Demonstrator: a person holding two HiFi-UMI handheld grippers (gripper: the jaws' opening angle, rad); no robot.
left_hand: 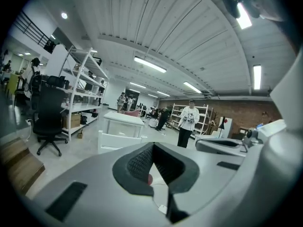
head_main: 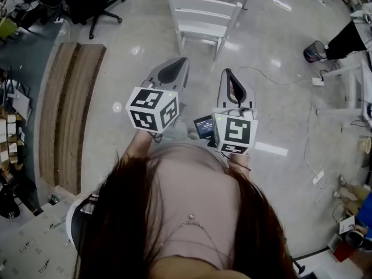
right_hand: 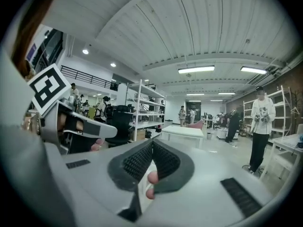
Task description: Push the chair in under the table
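Left gripper (head_main: 176,67) and right gripper (head_main: 228,77): fingers fully closed on both, holding nothing. White chair (head_main: 203,17) stands on the floor (head_main: 273,86) dead ahead, well apart. Its backrest lies crosswise facing them, tabletop (left_hand: 124,118) just beyond. The 2 grippers look about equally near.

Grey floor (head_main: 125,77) — white chair (head_main: 203,16), office chair (head_main: 90,2), wood boards (head_main: 67,115) (L side).
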